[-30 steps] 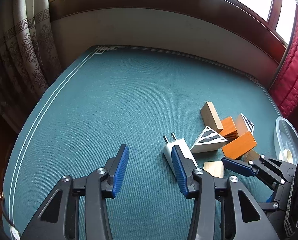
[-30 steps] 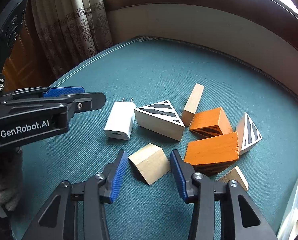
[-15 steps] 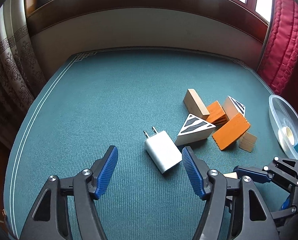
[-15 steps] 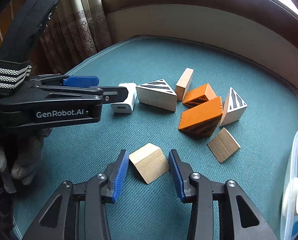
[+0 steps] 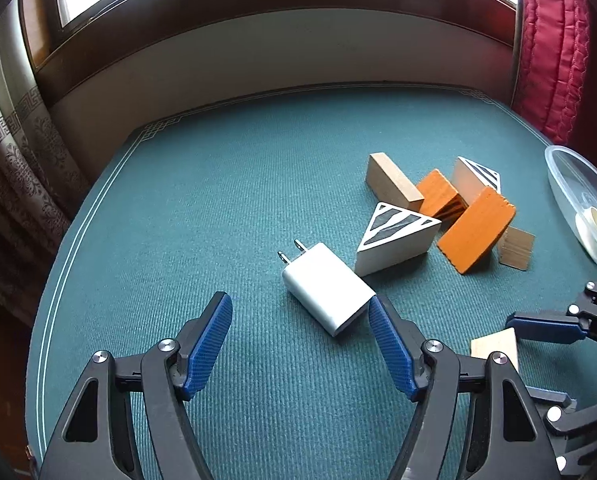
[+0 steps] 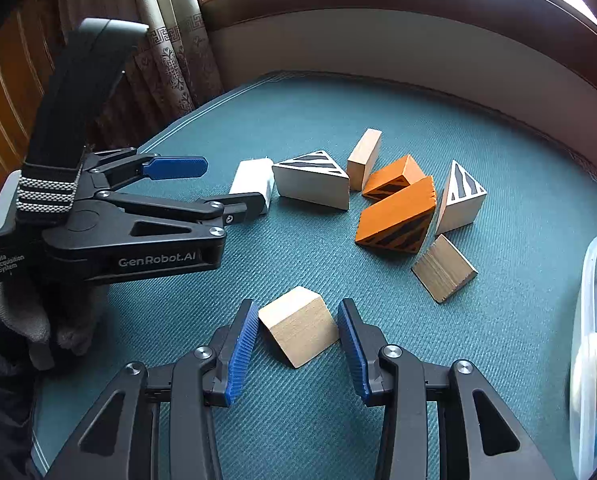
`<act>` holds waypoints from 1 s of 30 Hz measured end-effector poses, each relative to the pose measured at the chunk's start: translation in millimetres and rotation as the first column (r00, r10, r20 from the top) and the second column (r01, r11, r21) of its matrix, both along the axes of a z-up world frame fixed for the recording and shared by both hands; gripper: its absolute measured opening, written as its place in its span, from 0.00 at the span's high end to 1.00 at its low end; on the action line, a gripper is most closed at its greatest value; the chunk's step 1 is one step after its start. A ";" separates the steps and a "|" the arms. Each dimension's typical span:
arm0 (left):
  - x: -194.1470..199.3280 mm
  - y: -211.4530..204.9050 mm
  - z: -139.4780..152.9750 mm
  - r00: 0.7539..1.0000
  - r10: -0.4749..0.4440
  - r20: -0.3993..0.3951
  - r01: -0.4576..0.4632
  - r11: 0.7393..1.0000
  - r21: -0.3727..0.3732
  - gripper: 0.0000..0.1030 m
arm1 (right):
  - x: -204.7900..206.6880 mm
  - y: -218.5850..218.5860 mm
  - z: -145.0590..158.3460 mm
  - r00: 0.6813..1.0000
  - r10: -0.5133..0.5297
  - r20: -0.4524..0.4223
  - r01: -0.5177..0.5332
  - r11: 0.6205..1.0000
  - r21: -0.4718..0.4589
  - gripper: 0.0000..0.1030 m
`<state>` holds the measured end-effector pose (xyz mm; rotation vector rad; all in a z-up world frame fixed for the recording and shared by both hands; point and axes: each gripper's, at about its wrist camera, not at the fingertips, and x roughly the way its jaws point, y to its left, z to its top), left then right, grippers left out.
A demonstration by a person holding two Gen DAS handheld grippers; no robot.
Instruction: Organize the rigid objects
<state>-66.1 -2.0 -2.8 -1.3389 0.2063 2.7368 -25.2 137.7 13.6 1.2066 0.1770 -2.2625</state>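
1. The worktop (image 5: 258,184) is covered in matt teal cloth with a fine ribbed weave.
2. The white charger (image 5: 326,294) has a smooth, satin plastic shell; two shiny metal prongs are seen at its 11 o'clock end.
3. The plain block (image 6: 298,324) is bare, matt wood with faint grain.
4. The orange blocks (image 6: 398,216) are painted wood, matt, with black stripes.
5. The striped wedge (image 5: 394,236) is pale wood with printed black bars.
6. The fingers (image 6: 240,350) carry blue, ridged, rubbery pads on matt black plastic arms with bright metal rivets.
7. The container (image 5: 570,188) at 3 o'clock is glossy clear plastic.
8. The curtain (image 5: 554,52) is quilted red cloth.
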 end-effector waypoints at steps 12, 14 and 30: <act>-27.4 -9.3 -7.4 0.996 0.074 0.041 -0.075 0.997 0.032 0.29 | -1.7 4.5 -0.3 1.000 -0.001 -0.001 0.001 1.000 -0.005 0.57; -30.7 -13.6 -8.1 0.996 0.075 0.048 -0.077 0.995 0.056 0.28 | -1.9 5.3 -0.2 1.000 0.001 -0.001 -0.001 1.000 -0.005 0.57; -43.0 -12.7 -11.6 0.996 0.074 0.055 -0.079 0.992 0.095 0.30 | -3.5 11.7 0.8 1.000 -0.001 0.001 0.001 1.000 -0.012 0.57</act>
